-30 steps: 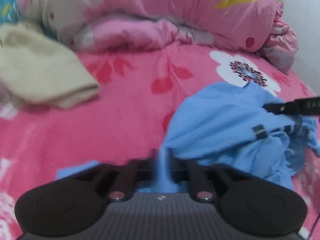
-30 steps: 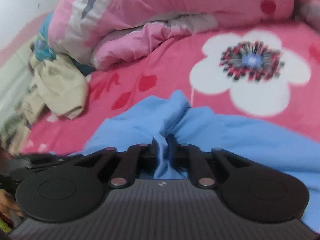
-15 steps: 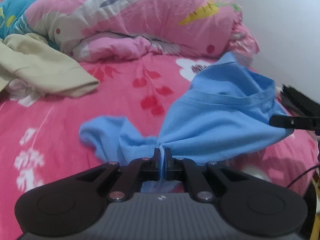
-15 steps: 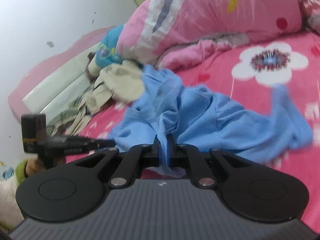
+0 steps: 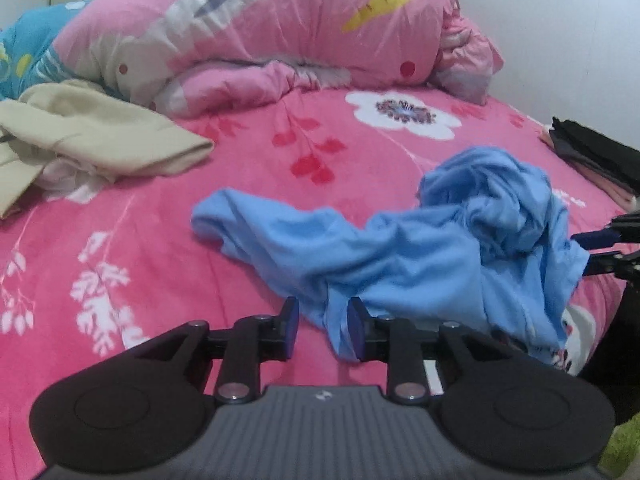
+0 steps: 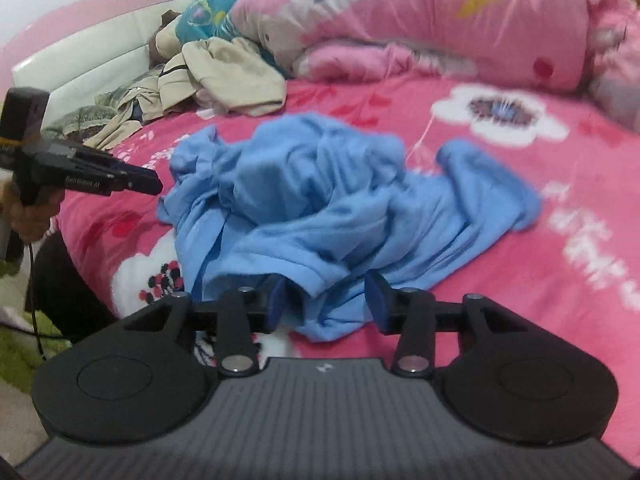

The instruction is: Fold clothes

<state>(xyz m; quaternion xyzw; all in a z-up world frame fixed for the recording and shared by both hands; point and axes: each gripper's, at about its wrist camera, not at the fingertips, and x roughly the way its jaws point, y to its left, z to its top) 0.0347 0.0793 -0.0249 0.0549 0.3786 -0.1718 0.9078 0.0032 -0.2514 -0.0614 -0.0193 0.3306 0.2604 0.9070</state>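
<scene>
**Blue garment bunched on the bed, both claws parted**

Left side: a loose heap of beige clothes (image 5: 92, 140) lies on the pink floral bedsheet (image 5: 132, 216) near the headboard, rumpled rather than squared up. Behind it, a pink quilt (image 5: 280, 28) is piled along the back of the bed.

Left gripper (image 5: 322, 314): jaws stand apart with a clear gap. A hanging fold of the blue garment (image 5: 400, 256) sits between them, against the right-hand finger, but nothing is pinched.

Middle: the blue garment lies on the sheet near the bed's front edge, well apart from the beige heap. It is crumpled: one limb of cloth trails toward the left, the bulk is mounded up to the right, and its lower edge droops over the bed edge. No flat panel, no straight crease, no stacked layers visible.

Right gripper (image 6: 328, 300): jaws wide. The garment's hem bulges into the gap, loose, not clamped.

Far right, left wrist view: dark folded cloth (image 5: 592, 152) rests at the bed's edge; what kind, cannot tell.

Judgement on progress: the blue piece is not folded as it lies. It would need spreading flat, then folding, before it counts as done. The beige heap also looks unfolded. The dark stack may be finished work, but the pictures do not settle that.
</scene>
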